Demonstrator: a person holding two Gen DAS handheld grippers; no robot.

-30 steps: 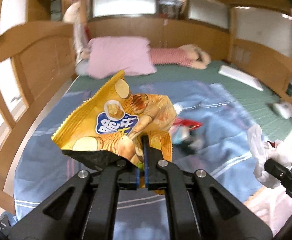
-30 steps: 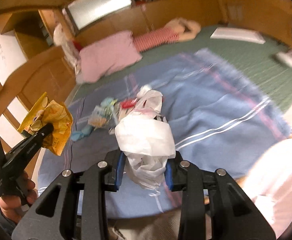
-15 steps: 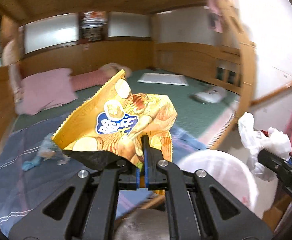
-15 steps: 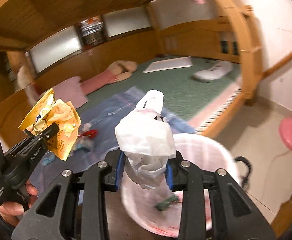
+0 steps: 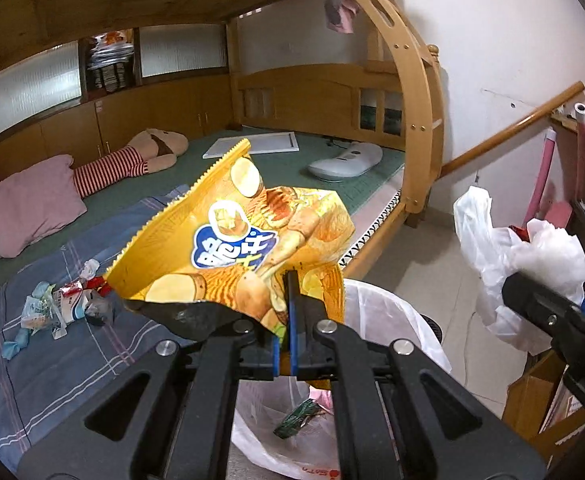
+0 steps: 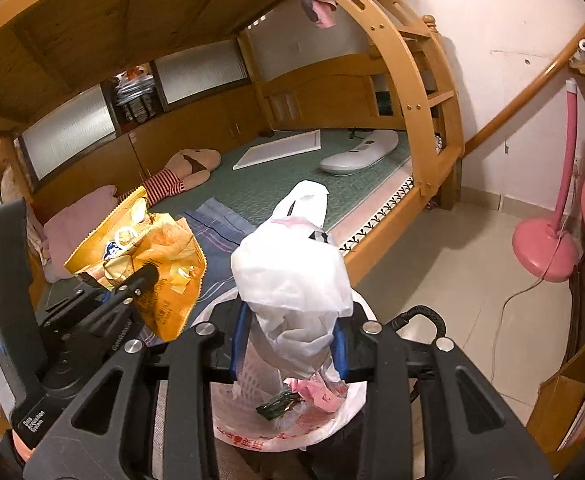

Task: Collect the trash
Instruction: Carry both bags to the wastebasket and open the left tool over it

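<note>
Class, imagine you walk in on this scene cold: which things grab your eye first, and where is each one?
First the crumpled yellow chip bag, pinched in the left gripper above the lined trash bin. Next the white plastic bag, clamped in the right gripper over the same bin. Behind them, a small pile of wrappers lies on the blue blanket on the bed.

bin (image 5: 392, 312) beside bed (image 5: 332, 184), wrappers (image 5: 64, 308) on blanket (image 5: 52, 360)
</note>
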